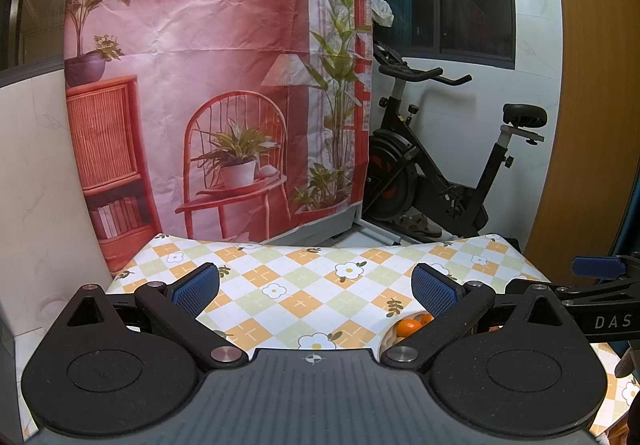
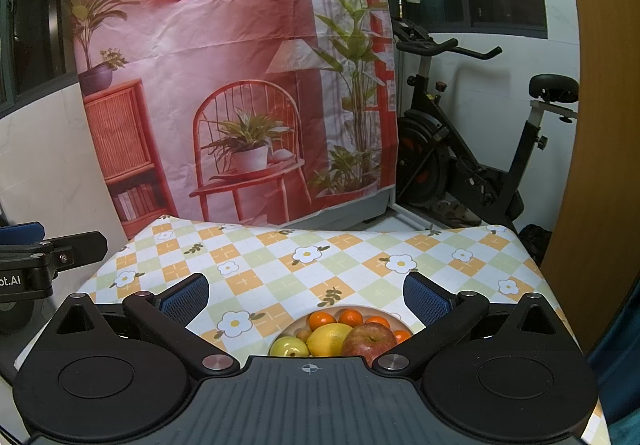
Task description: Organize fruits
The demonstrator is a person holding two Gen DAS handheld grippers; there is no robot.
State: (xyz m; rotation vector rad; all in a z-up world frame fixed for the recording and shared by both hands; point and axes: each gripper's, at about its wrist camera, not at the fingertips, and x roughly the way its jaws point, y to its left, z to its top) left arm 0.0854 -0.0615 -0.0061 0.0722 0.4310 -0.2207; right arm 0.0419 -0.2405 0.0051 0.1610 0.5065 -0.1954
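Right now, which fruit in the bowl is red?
The apple, at the near right of the bowl. It alone is red; beside it is a yellow lemon, behind it small oranges.

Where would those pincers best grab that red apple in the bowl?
Probably from above, across the apple's round sides, with the right gripper, whose jaws are open. The lemon presses against its left and tangerines crowd behind, so a sideways approach looks blocked.
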